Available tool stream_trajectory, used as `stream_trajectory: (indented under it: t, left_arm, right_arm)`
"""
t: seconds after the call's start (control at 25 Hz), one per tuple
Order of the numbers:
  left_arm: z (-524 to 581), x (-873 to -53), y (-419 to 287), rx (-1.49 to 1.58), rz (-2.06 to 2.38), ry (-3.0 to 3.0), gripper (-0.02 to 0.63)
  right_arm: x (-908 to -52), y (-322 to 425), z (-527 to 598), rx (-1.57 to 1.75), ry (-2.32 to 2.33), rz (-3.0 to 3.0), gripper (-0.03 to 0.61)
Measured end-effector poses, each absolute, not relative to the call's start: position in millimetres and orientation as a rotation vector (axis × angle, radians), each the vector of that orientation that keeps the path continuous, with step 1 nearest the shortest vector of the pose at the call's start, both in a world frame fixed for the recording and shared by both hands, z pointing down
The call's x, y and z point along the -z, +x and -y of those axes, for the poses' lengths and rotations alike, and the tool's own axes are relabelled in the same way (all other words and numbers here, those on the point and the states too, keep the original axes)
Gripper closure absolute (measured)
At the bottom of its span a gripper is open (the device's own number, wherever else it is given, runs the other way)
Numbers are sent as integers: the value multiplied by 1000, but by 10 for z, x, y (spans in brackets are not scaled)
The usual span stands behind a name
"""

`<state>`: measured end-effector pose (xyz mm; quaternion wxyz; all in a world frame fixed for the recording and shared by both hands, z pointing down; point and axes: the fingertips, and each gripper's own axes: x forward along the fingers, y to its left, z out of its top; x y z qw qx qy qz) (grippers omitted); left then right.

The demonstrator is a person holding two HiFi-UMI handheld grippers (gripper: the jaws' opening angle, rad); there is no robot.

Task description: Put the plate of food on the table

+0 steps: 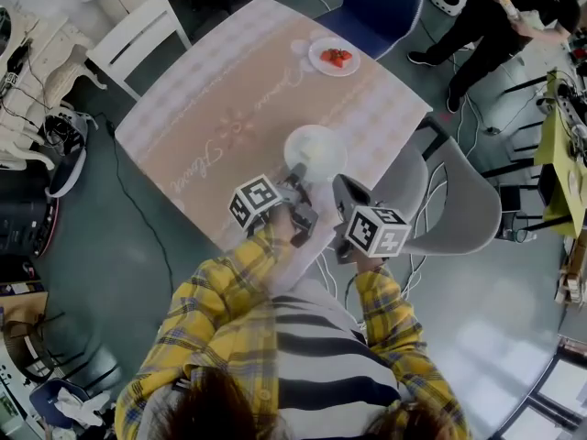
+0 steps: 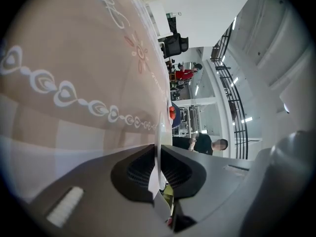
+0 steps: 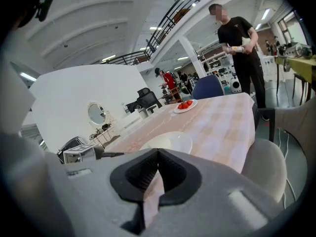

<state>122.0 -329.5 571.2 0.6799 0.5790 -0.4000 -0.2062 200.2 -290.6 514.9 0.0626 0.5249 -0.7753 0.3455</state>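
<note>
A pink patterned tablecloth covers the table (image 1: 220, 90). A plain white plate (image 1: 315, 151) rests near its front edge. My left gripper (image 1: 298, 174) is shut on the plate's near rim. In the left gripper view that rim (image 2: 159, 132) runs edge-on between the pads of the left gripper (image 2: 159, 152). A second plate with red food (image 1: 335, 57) sits at the table's far side, also seen as the plate of food (image 3: 185, 105). My right gripper (image 1: 341, 183) hovers shut and empty just right of the white plate (image 3: 170, 142), its jaws meeting at the right gripper (image 3: 158, 154).
A grey chair (image 1: 459, 200) stands at the table's right front corner. A blue chair (image 1: 376, 7) is behind the far edge and a white chair (image 1: 138, 39) at the far left. A person in black (image 1: 495, 16) stands beyond. Cables lie on the floor (image 1: 138, 209).
</note>
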Motion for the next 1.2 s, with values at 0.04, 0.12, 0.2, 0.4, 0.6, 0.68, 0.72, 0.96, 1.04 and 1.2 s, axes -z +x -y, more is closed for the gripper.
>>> stream_trajectory:
  t: [0.04,0.12,0.2,0.4,0.6,0.68,0.72,0.96,1.04,1.2]
  left_arm:
    - [3324,-5717,1236,463,901,1297,600]
    - [3377,-5732,1269,460,908,1290,601]
    - [3422,-5743,1293,459,913,1283,601]
    - [3485,-5763,1350,461,917,1274,601]
    - [3512,-5828,1422,435,927,1266,601]
    - [3517,-5845,1431,421,941,1271,604]
    - [3523,-5849,1432,413,949,1277,604]
    - [3583,-5818,1455,368,966,1335,600]
    - [3586,-5839,1457,344,966,1334,601]
    - [3555,-5868,1489,194,992,1374,600]
  right_arm:
    - [-5162,2017,2929,-1048,1583,2343,580]
    - [-5183,2046,2972,-1055,1576,2343,580]
    - [-5199,2060,3008,-1062,1568,2345,580]
    - [-5233,2085,3062,-1075,1549,2351,580]
    - [-5263,2103,3102,-1081,1533,2360,580]
    - [-5282,2121,3102,-1084,1529,2356,580]
    - [-5290,2132,3104,-1085,1530,2355,580]
    - [-5315,2166,3130,-1092,1540,2353,580]
    - [-5324,2160,3135,-1095,1538,2354,580]
    - [-5336,2150,3145,-1102,1535,2354,580]
